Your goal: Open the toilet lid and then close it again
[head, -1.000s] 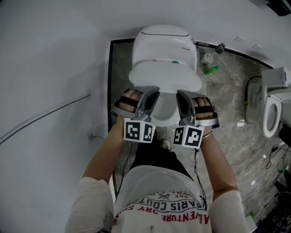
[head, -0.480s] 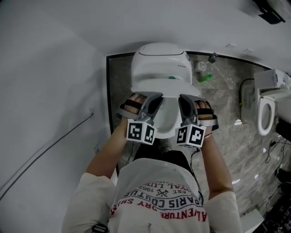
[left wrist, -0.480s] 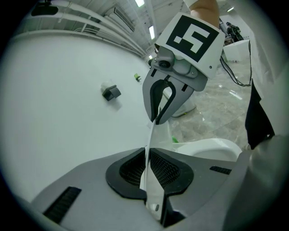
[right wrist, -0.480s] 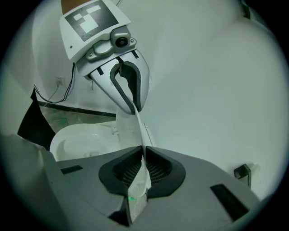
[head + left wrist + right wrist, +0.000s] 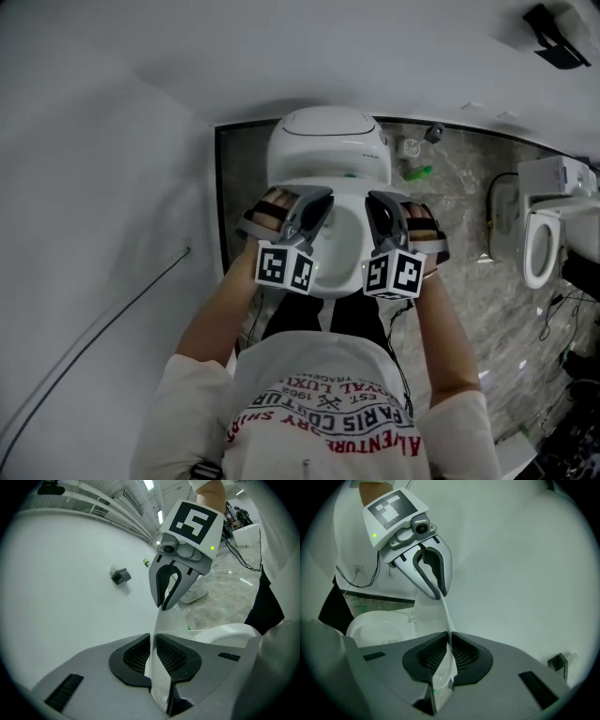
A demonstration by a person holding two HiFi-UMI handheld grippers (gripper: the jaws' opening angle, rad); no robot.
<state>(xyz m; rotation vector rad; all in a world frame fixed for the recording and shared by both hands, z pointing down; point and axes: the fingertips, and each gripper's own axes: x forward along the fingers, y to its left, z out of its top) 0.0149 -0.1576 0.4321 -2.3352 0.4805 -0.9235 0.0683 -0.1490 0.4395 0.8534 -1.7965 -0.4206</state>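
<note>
The white toilet [image 5: 326, 141] stands against the wall, and its lid [image 5: 337, 180] is raised steeply, so from the head view I see it edge-on over the open seat [image 5: 342, 239]. My left gripper [image 5: 317, 195] is shut on the lid's left front edge. Its jaws have just been opening slightly, and the lid [image 5: 165, 620] stays between the pads of the left gripper [image 5: 152, 641]. My right gripper [image 5: 377, 199] is shut on the right front edge. In the right gripper view the thin lid [image 5: 429, 611] runs from the right gripper [image 5: 449, 641] to the left gripper [image 5: 439, 594].
A white wall fills the left side, with a thin cable [image 5: 103, 319] running along it. A green bottle [image 5: 417, 172] lies on the marble floor [image 5: 469, 234] beside the toilet. A second toilet [image 5: 539, 246] stands at the far right.
The lid has swung from a low tilt up to nearly upright, exposing more of the seat. Both grippers rose and moved toward the tank with it.
</note>
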